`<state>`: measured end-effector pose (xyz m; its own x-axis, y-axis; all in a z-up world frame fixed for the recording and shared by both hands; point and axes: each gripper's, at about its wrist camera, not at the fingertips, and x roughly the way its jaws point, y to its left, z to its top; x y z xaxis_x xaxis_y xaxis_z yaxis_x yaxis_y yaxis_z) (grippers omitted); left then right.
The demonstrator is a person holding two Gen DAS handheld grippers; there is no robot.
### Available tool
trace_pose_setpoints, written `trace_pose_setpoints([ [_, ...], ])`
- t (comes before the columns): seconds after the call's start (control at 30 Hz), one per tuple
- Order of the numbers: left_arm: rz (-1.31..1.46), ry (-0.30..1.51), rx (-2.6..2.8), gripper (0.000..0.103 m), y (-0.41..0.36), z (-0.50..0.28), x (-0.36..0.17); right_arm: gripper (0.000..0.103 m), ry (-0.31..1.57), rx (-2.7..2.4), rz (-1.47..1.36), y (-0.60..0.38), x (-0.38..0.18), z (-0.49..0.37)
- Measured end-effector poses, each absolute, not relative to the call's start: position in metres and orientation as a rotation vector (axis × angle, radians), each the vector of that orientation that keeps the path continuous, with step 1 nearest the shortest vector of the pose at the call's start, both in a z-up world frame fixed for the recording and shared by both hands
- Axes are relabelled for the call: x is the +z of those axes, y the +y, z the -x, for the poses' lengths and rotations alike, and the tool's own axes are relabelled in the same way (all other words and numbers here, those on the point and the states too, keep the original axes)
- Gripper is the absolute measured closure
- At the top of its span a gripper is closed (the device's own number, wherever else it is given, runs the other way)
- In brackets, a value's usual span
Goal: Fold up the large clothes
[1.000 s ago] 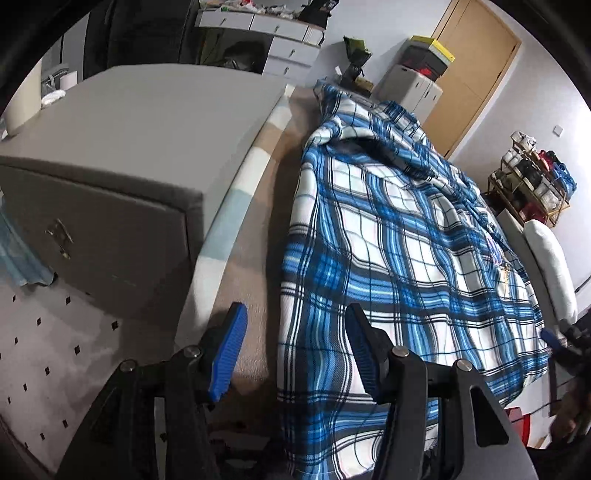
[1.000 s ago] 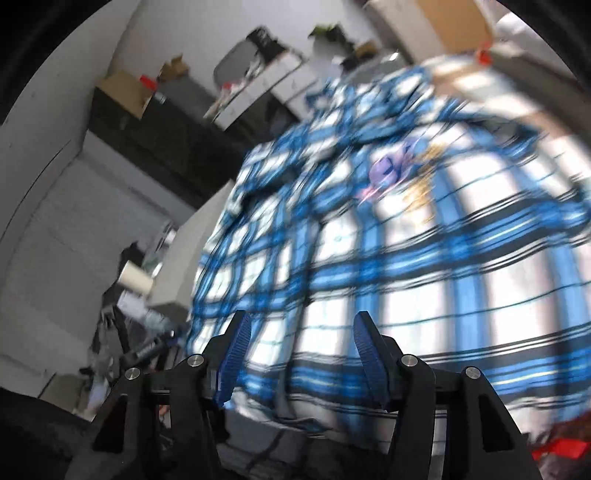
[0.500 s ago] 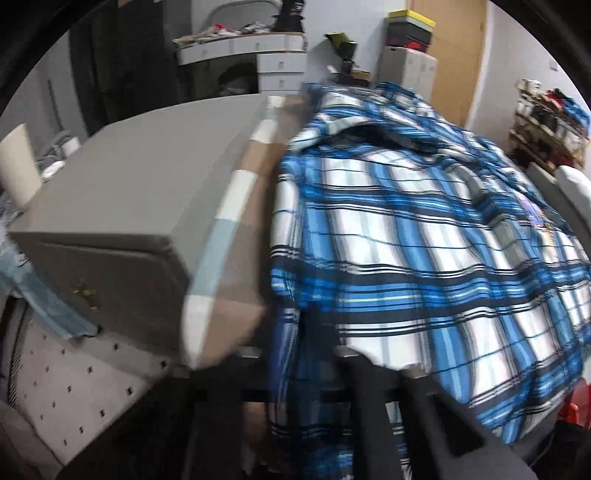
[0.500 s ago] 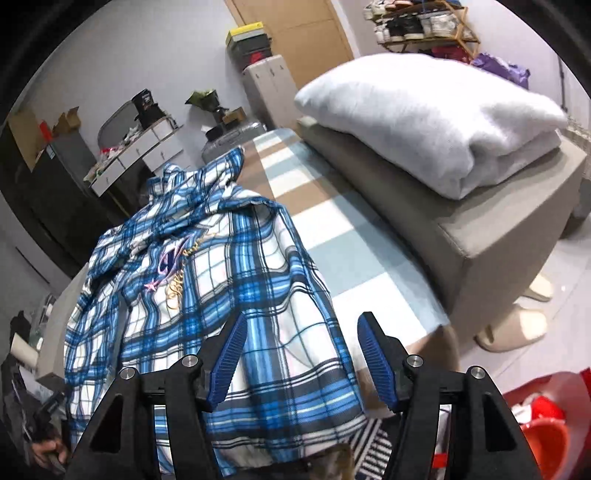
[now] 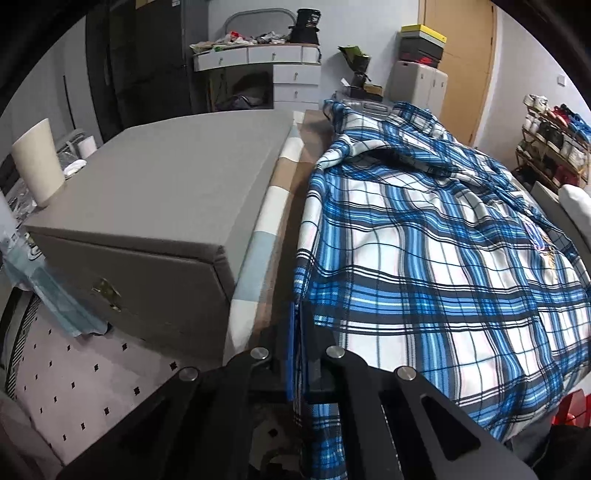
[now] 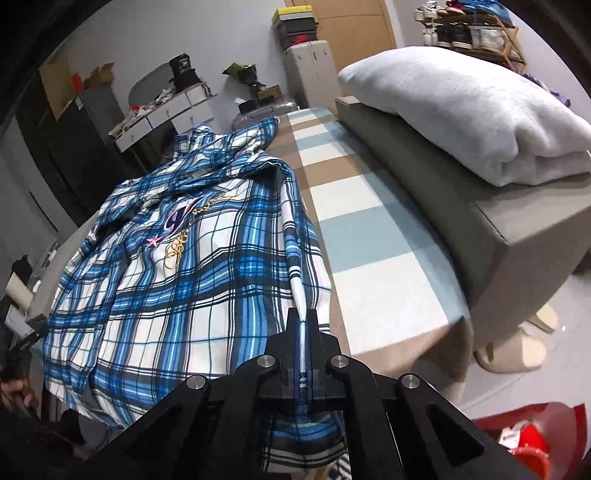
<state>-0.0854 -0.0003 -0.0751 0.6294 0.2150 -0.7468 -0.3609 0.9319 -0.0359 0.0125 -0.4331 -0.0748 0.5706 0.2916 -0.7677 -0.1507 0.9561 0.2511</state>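
Blue plaid shirt [image 6: 177,280] lies spread on the checked bed [image 6: 369,236], hem toward 6 o'clock. Left claw [image 5: 295,332] has pinched shut on its left hem corner; right claw [image 6: 302,332] just closed on the right edge. Judged light, limp, slightly slippery: hold corners, keep tension.

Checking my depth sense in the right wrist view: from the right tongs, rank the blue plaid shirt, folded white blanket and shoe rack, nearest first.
1. Blue plaid shirt: clamped in the right tongs.
2. Folded white blanket: right, on the grey bench.
3. Shoe rack: top right, by the wall.
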Motion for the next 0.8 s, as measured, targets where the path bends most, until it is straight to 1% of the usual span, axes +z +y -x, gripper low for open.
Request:
trace_pose_setpoints([
  [0.03,0.205,0.833,0.314,0.103,0.002,0.084,-0.076,0.097,0.937,0.272,-0.172,-0.430,-0.076,-0.021],
  [0.1,0.269,0.836,0.264,0.103,0.009,0.084,-0.077,0.089,0.950,0.275,-0.185,-0.433,-0.075,-0.025],
  [0.13,0.298,0.835,0.252,0.102,0.011,0.082,-0.078,0.080,0.960,0.282,-0.199,-0.435,-0.076,-0.026],
  [0.17,0.323,0.835,0.244,0.090,0.012,0.081,-0.079,0.072,0.963,0.295,-0.217,-0.438,-0.078,-0.027],
  [0.2,0.349,0.835,0.243,0.072,0.015,0.081,-0.081,0.069,0.954,0.303,-0.237,-0.442,-0.078,-0.026],
  [0.23,0.367,0.831,0.250,0.065,0.016,0.080,-0.082,0.064,0.947,0.309,-0.254,-0.444,-0.079,-0.024],
  [0.27,0.375,0.826,0.253,0.062,0.015,0.078,-0.082,0.063,0.943,0.316,-0.278,-0.447,-0.081,-0.026],
  [0.33,0.366,0.841,0.243,0.062,0.012,0.069,-0.085,0.063,0.944,0.310,-0.293,-0.449,-0.083,-0.029],
  [0.43,0.311,0.871,0.274,0.062,0.005,0.052,-0.088,0.057,0.952,0.306,-0.309,-0.447,-0.087,-0.044],
  [0.5,0.274,0.880,0.275,0.062,0.002,0.047,-0.089,0.057,0.956,0.316,-0.320,-0.443,-0.090,-0.054],
  [0.53,0.258,0.872,0.280,0.064,0.000,0.043,-0.089,0.057,0.951,0.320,-0.320,-0.441,-0.091,-0.056],
  [0.57,0.258,0.865,0.266,0.087,-0.003,0.040,-0.091,0.059,0.940,0.323,-0.317,-0.437,-0.093,-0.058],
  [0.6,0.249,0.871,0.259,0.103,-0.005,0.036,-0.092,0.063,0.932,0.316,-0.298,-0.431,-0.094,-0.060],
  [0.63,0.235,0.868,0.265,0.103,-0.007,0.034,-0.092,0.085,0.917,0.315,-0.264,-0.424,-0.094,-0.060],
  [0.67,0.227,0.859,0.261,0.103,-0.009,0.034,-0.090,0.100,0.919,0.333,-0.208,-0.413,-0.095,-0.061],
  [0.73,0.234,0.829,0.236,0.103,-0.010,0.037,-0.084,0.101,0.907,0.345,-0.143,-0.399,-0.096,-0.059],
  [0.8,0.235,0.803,0.223,0.103,-0.010,0.042,-0.075,0.101,0.852,0.378,-0.132,-0.394,-0.087,-0.052],
])
